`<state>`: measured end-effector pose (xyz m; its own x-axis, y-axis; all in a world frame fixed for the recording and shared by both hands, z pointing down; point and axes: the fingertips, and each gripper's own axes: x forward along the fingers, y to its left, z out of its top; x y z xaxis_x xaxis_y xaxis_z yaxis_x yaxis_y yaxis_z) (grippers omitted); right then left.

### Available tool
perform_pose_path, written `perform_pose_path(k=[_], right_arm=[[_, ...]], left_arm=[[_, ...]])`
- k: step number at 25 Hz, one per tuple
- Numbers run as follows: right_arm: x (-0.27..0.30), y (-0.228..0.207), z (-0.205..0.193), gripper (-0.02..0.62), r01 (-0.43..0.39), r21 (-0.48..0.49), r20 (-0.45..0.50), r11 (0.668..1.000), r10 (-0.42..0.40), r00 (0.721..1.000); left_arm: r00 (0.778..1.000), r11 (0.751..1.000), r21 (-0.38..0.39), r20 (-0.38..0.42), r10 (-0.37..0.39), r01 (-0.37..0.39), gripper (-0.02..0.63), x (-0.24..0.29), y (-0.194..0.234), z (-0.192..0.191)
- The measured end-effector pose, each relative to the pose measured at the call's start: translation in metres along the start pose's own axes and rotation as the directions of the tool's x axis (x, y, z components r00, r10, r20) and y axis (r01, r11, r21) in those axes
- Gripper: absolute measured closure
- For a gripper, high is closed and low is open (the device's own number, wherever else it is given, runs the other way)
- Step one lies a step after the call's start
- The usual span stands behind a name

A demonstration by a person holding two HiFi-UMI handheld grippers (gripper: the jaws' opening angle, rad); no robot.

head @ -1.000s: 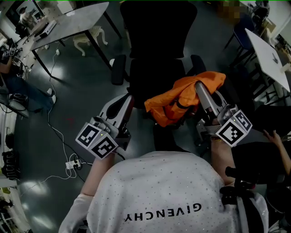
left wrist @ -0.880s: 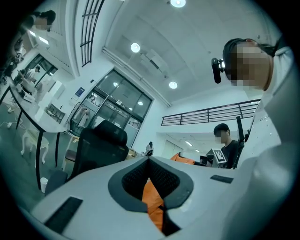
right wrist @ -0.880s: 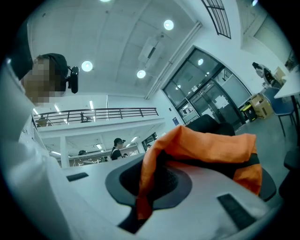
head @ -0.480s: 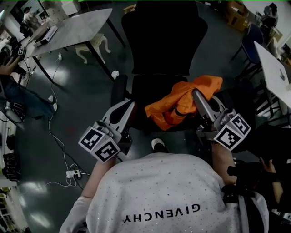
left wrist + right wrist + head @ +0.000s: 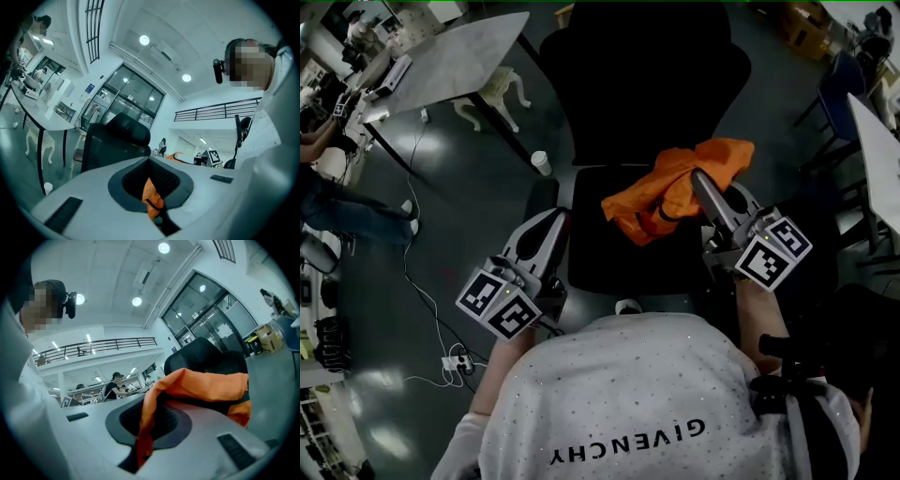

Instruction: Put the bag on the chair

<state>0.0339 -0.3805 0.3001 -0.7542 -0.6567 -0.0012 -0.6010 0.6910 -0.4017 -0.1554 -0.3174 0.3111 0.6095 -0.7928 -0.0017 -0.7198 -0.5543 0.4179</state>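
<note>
An orange bag (image 5: 675, 187) with black straps hangs over the right side of the black office chair's seat (image 5: 619, 258), below the backrest (image 5: 647, 84). My right gripper (image 5: 698, 178) is shut on the bag's top fold, and the cloth (image 5: 197, 385) drapes over its jaws. My left gripper (image 5: 560, 218) is by the seat's left edge, apart from the bag, with its jaws together and nothing held. In the left gripper view the bag (image 5: 151, 199) shows past the jaws, with the chair (image 5: 112, 145) behind.
A grey table (image 5: 450, 61) stands at the upper left with a white stool (image 5: 497, 89) under it. A paper cup (image 5: 542, 162) is on the floor by the chair. Cables and a power strip (image 5: 450, 361) lie at the left. A white table (image 5: 881, 150) is at the right.
Both grippers have moved forward toward the chair. The bag has travelled from the seat's front edge to over the seat, nearer the backrest. The right gripper still holds it.
</note>
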Motion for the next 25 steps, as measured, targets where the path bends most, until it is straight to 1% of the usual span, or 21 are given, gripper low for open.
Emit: perform_pose_path(k=[4, 9, 12, 15, 17, 19, 25], right_arm=[[0.025, -0.037, -0.006, 0.584, 0.021, 0.042, -0.030, 0.999, -0.019, 0.999], [0.044, -0.072, -0.033, 0.584, 0.061, 0.077, -0.078, 0.995, -0.055, 0.995], [0.056, -0.089, -0.055, 0.584, 0.082, 0.102, -0.107, 0.991, -0.071, 0.992], [0.063, -0.102, -0.077, 0.584, 0.097, 0.116, -0.152, 0.989, -0.079, 0.985], [0.061, -0.108, -0.095, 0.584, 0.111, 0.112, -0.199, 0.988, -0.087, 0.976], [0.060, -0.114, -0.112, 0.584, 0.126, 0.119, -0.240, 0.985, -0.095, 0.966], [0.050, -0.134, -0.155, 0.584, 0.195, 0.150, -0.322, 0.969, -0.139, 0.936]], left_arm=[[1.000, 0.999, -0.018, -0.008, 0.026, -0.027, 0.606, 0.024, 0.019, 0.005], [0.999, 0.997, -0.068, -0.006, 0.045, -0.045, 0.606, 0.037, 0.039, 0.002], [0.998, 0.996, -0.080, -0.029, 0.046, -0.049, 0.606, 0.043, 0.051, -0.005], [0.995, 0.996, -0.063, -0.084, 0.053, -0.058, 0.606, 0.051, 0.055, -0.020], [0.990, 0.998, -0.029, -0.130, 0.058, -0.063, 0.606, 0.055, 0.050, -0.031], [0.985, 0.998, -0.001, -0.158, 0.063, -0.064, 0.606, 0.058, 0.048, -0.038], [0.983, 0.997, -0.012, -0.169, 0.076, -0.079, 0.606, 0.055, 0.053, -0.043]])
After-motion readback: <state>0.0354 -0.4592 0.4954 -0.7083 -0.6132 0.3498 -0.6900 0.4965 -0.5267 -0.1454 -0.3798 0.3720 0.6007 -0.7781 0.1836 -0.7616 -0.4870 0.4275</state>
